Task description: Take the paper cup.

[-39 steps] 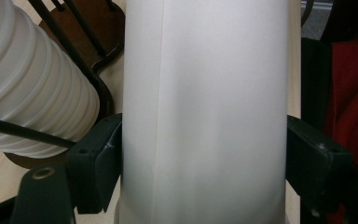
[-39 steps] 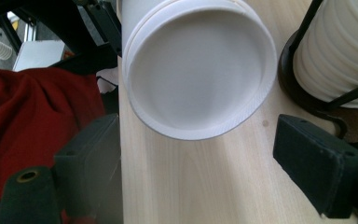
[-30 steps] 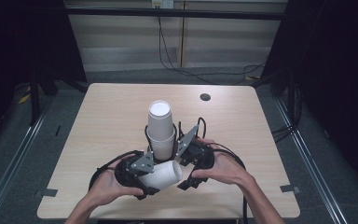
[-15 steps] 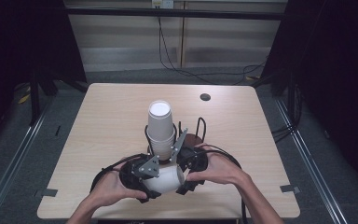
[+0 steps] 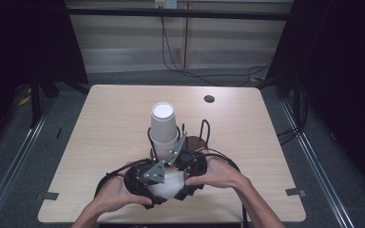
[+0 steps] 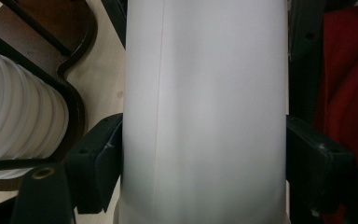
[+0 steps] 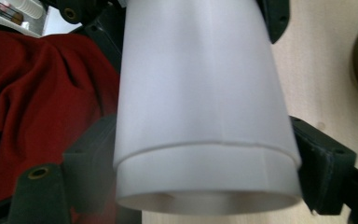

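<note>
The left gripper [image 5: 147, 178] is clamped on a white paper cup [image 5: 167, 184], its two black jaws pressed against opposite sides of the cup wall, as the left gripper view [image 6: 203, 154] shows close up. The right gripper [image 5: 190, 166] pinches the same paper cup from the other end; in the right gripper view [image 7: 207, 158] its jaws bear on the cup near a step in the wall where a second cup [image 7: 209, 179] sits nested inside the outer one [image 7: 198, 79].

In the high view both hands come in from the bottom edge, the left hand [image 5: 116, 192] and the right hand [image 5: 216, 173] angled toward each other so the grippers meet over the near middle of the wooden table [image 5: 104, 128]. The held cup lies on its side between them, just above the tabletop and close to the near edge.

Just behind the grippers stands a black wire cup holder [image 5: 190, 137] on a dark round base, carrying a stack of white paper cups [image 5: 164, 126] set upside down, bottom uppermost; the stack's ribbed rims [image 6: 21, 112] show beside the left jaw. The stack is near the grippers, but whether it touches them I cannot tell.

A small dark round hole [image 5: 209, 99] sits near the table's far edge. The far half and both side margins of the table are bare wood. A red cloth [image 7: 42, 98] shows beyond the cup on the person's side.
</note>
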A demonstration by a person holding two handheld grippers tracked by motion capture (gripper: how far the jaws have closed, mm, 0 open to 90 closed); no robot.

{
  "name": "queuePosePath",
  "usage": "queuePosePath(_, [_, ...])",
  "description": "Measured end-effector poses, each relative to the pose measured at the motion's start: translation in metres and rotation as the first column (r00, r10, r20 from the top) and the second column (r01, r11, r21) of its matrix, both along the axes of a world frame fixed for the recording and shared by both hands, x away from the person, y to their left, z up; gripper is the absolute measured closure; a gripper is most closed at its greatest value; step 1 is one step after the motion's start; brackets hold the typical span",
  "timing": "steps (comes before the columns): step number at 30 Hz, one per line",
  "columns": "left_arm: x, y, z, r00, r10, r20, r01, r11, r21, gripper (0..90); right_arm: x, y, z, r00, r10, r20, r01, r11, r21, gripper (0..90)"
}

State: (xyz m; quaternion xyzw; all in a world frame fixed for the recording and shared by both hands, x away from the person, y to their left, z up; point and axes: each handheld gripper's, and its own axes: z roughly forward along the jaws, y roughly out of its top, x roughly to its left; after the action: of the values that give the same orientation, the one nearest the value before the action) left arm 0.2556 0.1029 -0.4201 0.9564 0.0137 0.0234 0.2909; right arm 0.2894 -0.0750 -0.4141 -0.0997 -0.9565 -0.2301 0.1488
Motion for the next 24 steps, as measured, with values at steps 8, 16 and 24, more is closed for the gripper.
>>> queuePosePath(8, [-0.0004,0.0010,-0.0006,1.0000,-0.003,-0.005,0.002,0.9999,-0.016,20.9,-0.0011,0.0015,-0.0005,1.0000,0.002,0.003,-0.002,1.000,-0.006,25.1])
queuePosePath(16, [0.0013,0.0017,-0.0008,0.9996,0.017,0.021,-0.016,0.9988,-0.046,17.6,-0.0010,-0.0013,0.0015,0.9996,-0.003,0.028,0.003,1.000,-0.005,26.2])
queuePosePath(24, [0.0040,0.0053,0.0022,0.9994,0.029,0.016,-0.027,0.9942,-0.104,15.4,-0.0006,-0.0011,0.0053,0.9982,-0.014,0.058,0.014,1.000,-0.012,26.3])
